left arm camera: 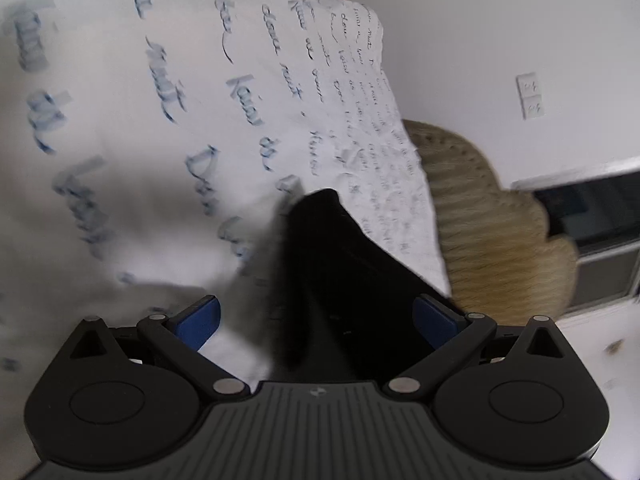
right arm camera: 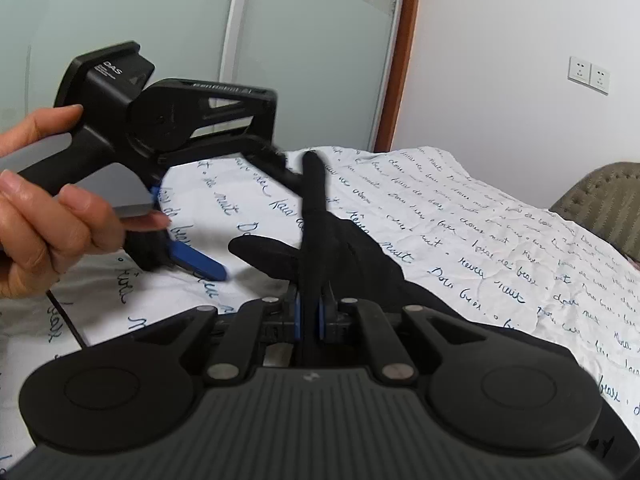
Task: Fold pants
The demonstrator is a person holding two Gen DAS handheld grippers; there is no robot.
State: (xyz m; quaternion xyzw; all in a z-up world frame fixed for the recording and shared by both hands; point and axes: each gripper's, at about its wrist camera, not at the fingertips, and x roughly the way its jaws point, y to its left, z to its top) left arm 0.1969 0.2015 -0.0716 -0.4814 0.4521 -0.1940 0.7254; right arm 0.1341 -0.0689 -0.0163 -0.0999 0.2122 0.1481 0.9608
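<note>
Right gripper (right arm camera: 308,316) clamped tight on a raised fold of the black pants (right arm camera: 340,256), blue pads (right arm camera: 297,314) pinching the cloth. Left gripper (left arm camera: 316,316) wide open, pants between its fingers (left arm camera: 200,320), probably not gripped; view blurry. Pants lie on the white bed sheet (right arm camera: 460,216) with blue writing, toward its near edge. Hand (right arm camera: 44,208) holds the left gripper.

"DAS" is printed on the left gripper (right arm camera: 192,216); bedsheet (right arm camera: 460,216) script reads "nuit".
</note>
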